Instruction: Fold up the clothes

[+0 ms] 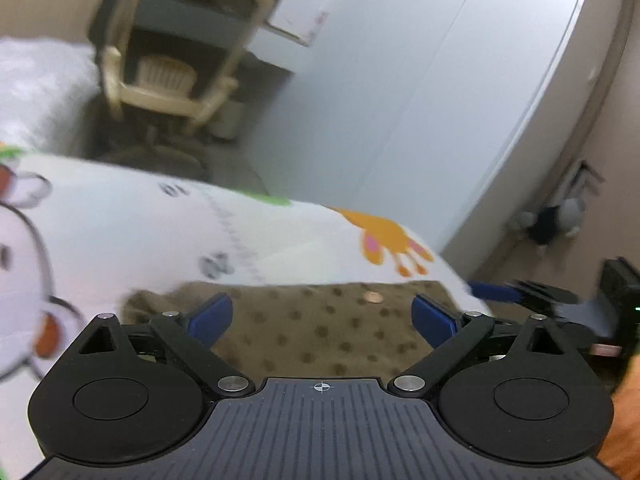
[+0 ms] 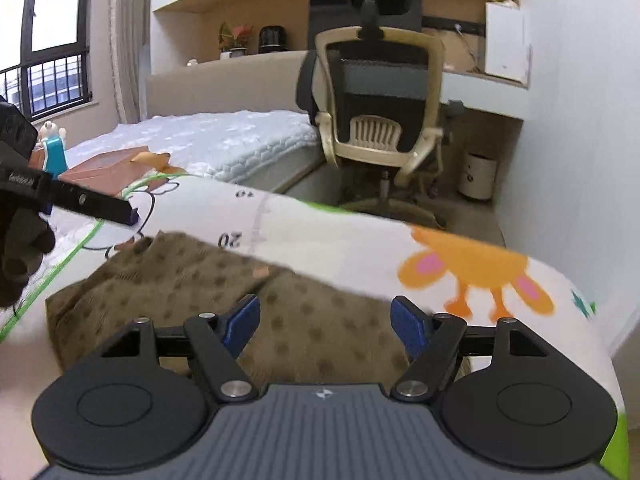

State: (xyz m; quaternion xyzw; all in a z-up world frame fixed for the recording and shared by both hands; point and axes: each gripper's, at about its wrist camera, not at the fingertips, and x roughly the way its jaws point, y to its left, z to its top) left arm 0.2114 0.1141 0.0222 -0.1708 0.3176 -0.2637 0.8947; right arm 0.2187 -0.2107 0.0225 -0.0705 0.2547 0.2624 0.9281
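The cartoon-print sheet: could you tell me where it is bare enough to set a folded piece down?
The sheet lies bare beyond the brown dotted garment, between the printed ruler and the orange animal print. Nearest both open grippers, left gripper and right gripper, the garment takes the room. At the far left corner a brown box crowds the edge.

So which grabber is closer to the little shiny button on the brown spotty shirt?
Probably left. The left gripper points right at the button, close ahead. The right gripper has the button farther off, ahead to its left.
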